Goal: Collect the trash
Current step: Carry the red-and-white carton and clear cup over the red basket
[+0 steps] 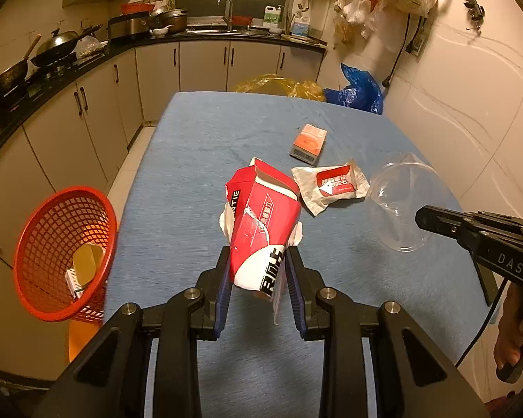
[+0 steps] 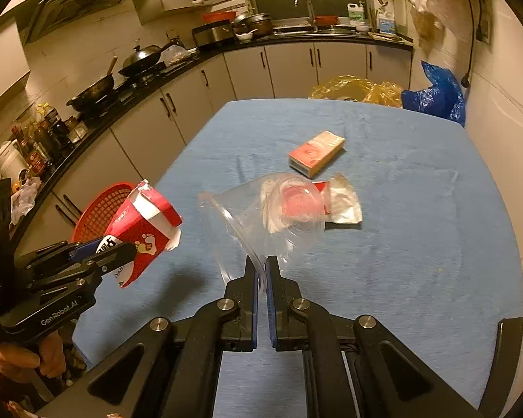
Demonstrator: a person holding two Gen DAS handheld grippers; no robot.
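Observation:
My left gripper is shut on a crushed red and white carton, held above the blue table; the same carton shows at the left of the right wrist view. A red mesh basket with some trash inside stands off the table's left edge, tilted toward me. My right gripper is shut on the rim of a clear plastic cup, lifted over the table; the cup hangs to the right of the carton. An orange box and a white and red wrapper lie on the table.
Kitchen cabinets and a black counter with pans run along the left and far side. A yellow bag and a blue bag sit past the table's far edge. A wall borders the right side.

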